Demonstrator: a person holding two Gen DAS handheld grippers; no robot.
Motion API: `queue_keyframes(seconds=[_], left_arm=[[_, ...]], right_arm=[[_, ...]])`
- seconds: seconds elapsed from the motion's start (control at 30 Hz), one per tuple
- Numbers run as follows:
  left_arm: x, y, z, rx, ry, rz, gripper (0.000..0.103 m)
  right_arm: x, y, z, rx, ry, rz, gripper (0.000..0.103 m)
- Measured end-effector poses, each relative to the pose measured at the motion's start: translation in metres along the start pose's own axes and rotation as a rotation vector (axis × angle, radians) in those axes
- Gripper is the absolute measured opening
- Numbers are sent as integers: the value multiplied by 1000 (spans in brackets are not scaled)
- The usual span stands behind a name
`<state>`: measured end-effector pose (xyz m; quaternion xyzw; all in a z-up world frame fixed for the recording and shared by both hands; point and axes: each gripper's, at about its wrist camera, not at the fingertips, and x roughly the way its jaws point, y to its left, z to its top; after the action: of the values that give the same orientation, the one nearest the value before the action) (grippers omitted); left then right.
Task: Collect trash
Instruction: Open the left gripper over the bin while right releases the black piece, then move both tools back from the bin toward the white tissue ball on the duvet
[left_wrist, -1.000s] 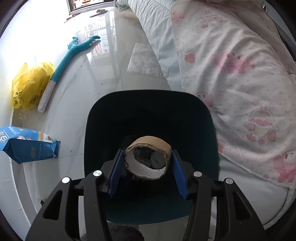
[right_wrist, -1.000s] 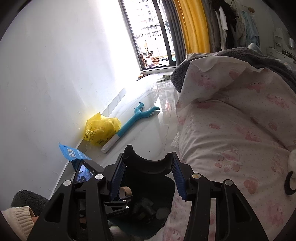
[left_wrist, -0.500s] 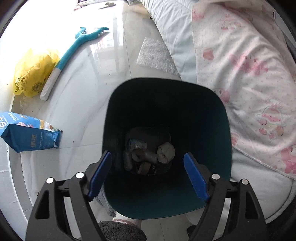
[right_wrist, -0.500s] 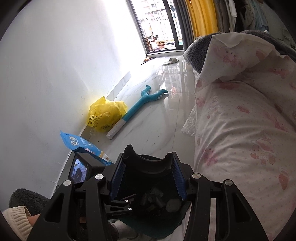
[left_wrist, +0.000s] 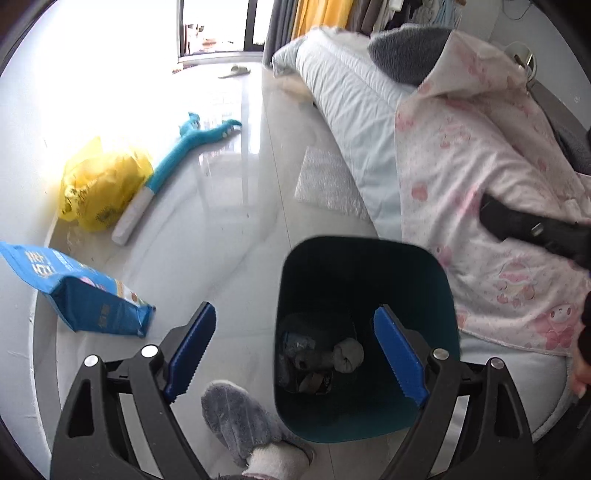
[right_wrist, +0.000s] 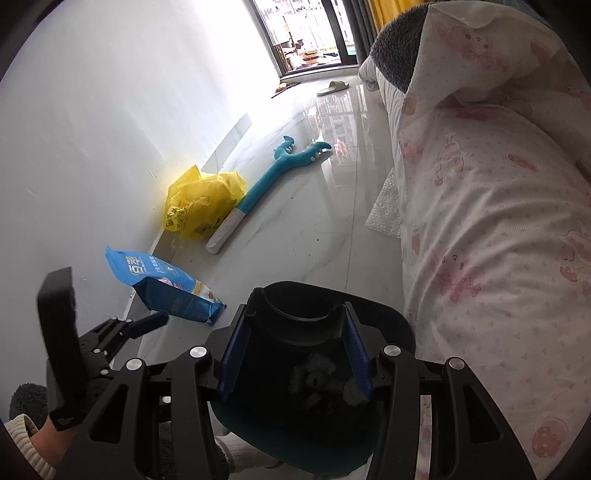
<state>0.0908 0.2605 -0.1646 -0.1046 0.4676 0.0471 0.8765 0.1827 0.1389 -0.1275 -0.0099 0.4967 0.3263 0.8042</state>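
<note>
some trash (left_wrist: 325, 363) already down in the teal bin (left_wrist: 369, 258), near, beside the bed. left gripper (left_wrist: 293, 349) spread wide, empty; right gripper (right_wrist: 295, 350) clamped on the bin's rim. left to collect, probably: blue bag (left_wrist: 81, 295), yellow bag (left_wrist: 99, 188), far left.

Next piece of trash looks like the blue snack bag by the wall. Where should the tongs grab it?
Grip the blue bag at its upper sealed edge, the flat thin end leaning against the wall, coming from above with the open left tongs. The bulging bottom end looks too thick.
</note>
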Motion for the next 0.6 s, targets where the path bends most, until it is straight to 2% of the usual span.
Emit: queue_keyframes(seconds=[0.13,0.33,0.43,0.6], left_arm=[[-23,5,8,2,-99,-11,91],[-51,3,18,0,-203,-49,91],[-64,-3,19,15,-246,-79,91],[-78,-8,23,25,-288,-87,91]], right_arm=[[19,4,-6,-2,48,-12,51],[47,7,-14,16,115,-18,51],[61,7,-22,12,151,-35,51],[82,10,-34,-7,215,-59,51]])
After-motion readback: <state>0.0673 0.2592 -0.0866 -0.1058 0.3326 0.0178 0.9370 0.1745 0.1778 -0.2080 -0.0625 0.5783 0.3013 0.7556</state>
